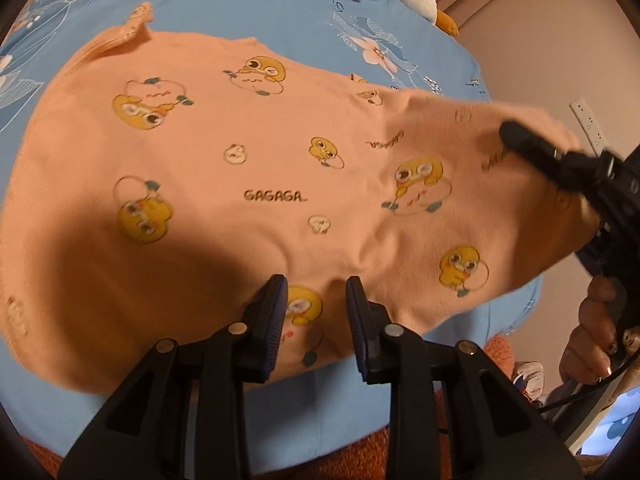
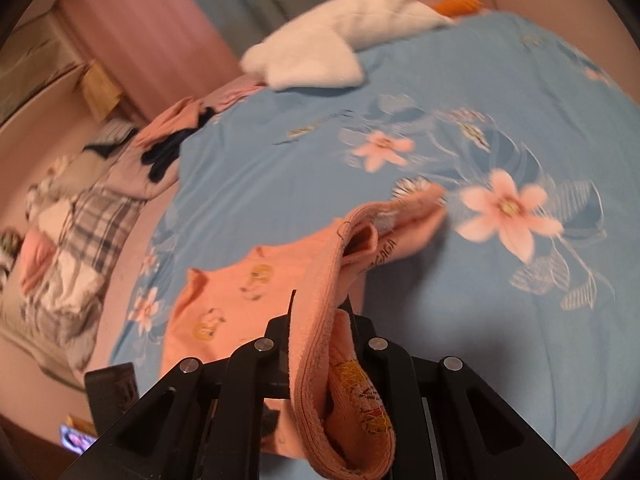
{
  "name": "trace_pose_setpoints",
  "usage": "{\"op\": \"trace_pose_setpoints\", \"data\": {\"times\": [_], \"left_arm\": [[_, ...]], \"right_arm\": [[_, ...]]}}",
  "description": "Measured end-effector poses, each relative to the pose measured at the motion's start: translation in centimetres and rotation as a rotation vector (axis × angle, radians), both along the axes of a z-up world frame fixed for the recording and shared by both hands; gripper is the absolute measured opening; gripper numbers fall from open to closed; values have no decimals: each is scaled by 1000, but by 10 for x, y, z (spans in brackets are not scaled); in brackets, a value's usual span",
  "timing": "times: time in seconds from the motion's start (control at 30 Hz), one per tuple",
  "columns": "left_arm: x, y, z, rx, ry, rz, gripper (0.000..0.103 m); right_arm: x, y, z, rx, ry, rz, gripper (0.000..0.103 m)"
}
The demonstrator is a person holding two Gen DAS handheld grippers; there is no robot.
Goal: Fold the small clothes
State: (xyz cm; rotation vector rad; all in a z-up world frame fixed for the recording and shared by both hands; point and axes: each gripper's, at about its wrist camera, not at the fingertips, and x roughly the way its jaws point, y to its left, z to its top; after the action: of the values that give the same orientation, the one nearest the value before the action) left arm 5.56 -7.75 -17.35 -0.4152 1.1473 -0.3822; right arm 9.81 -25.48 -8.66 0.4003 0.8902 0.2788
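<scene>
Left gripper (image 1: 316,308): jaws parted, 1 pad either side of the garment's near hem, hovering over it; nothing pinched. Right gripper (image 2: 320,312): jaws closed on the ribbed edge of the peach top (image 1: 248,168), cloth bunched and draped between the fingers (image 2: 292,308). Top lies mostly flat on the blue floral bedsheet (image 1: 280,4), right end lifted.

Judgement: fold in progress. Carry the held edge across level, keep the left side down as an anchor, lay edges flush before release.

Fabric: soft knit, matte, duck prints, ribbed cuff thicker than body. Sheet smooth, thin. Beyond: white plush toy (image 2: 320,56), fluffy; clothes pile (image 2: 72,216) off the bed's edge.
</scene>
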Motion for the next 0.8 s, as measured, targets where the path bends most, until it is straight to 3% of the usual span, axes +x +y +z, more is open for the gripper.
{"op": "trace_pose_setpoints", "data": {"times": [0.13,0.4,0.53,0.67,0.8], "left_arm": [[-14,24,18,29,-22,30,32],[-45,105,53,43,-118,201,44],[-55,130,55,59,-131,273,47],[-55,143,49,44,-110,309,47],[-61,151,47,34,-97,318,49]], "right_arm": [[3,30,13,-57,-37,80,16],[9,105,15,-168,-35,272,16],[8,140,2,-209,1,370,16],[12,175,-30,-253,93,455,16],[13,186,-52,-242,168,480,29]]}}
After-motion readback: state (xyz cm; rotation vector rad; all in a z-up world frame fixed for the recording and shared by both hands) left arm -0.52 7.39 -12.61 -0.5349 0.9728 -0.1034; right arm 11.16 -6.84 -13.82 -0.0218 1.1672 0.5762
